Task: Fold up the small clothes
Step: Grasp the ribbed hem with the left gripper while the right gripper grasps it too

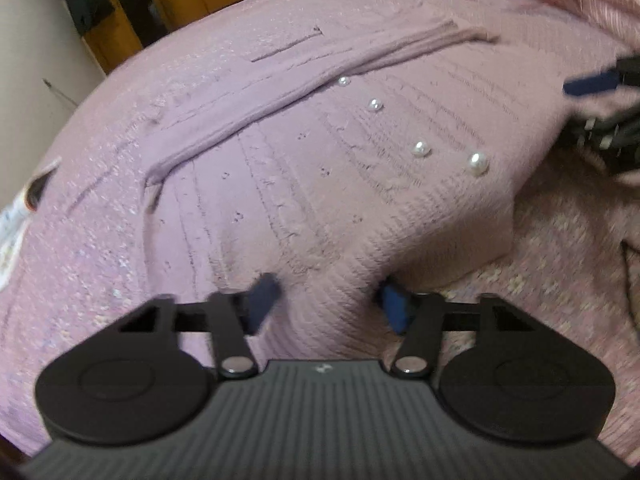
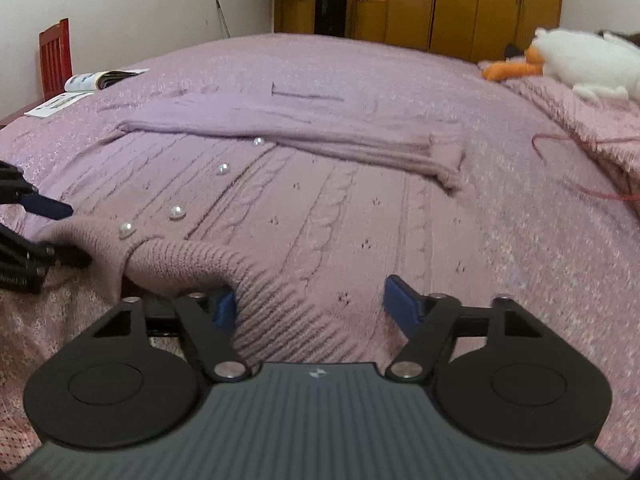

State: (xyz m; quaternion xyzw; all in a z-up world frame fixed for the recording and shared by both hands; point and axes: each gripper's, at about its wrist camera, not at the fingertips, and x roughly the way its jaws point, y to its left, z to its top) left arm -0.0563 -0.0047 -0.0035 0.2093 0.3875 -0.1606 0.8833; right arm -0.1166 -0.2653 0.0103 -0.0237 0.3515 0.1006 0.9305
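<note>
A mauve cable-knit cardigan (image 1: pixel 320 184) (image 2: pixel 340 208) lies flat on the bed, with pearl buttons (image 1: pixel 422 148) (image 2: pixel 176 212) in a row and one sleeve (image 1: pixel 320 68) (image 2: pixel 320 136) folded across its body. In the left wrist view my left gripper (image 1: pixel 328 304) straddles the ribbed hem (image 1: pixel 340 276), its blue pads apart. The right wrist view shows it (image 2: pixel 60 234) with one finger above and one below the hem corner. My right gripper (image 2: pixel 312 306) (image 1: pixel 596 110) is open around the hem (image 2: pixel 180 256): its left pad sits under a raised roll, its right pad on flat knit.
The pink patterned bedspread (image 1: pixel 540 300) (image 2: pixel 540 240) spreads all round the cardigan. A white and orange plush toy (image 2: pixel 580 64) and a loose red thread (image 2: pixel 560 148) lie at the far right. An open magazine (image 2: pixel 100 80) rests at the far left edge, with a red chair (image 2: pixel 56 56) and a wooden wardrobe (image 2: pixel 460 0) beyond the bed.
</note>
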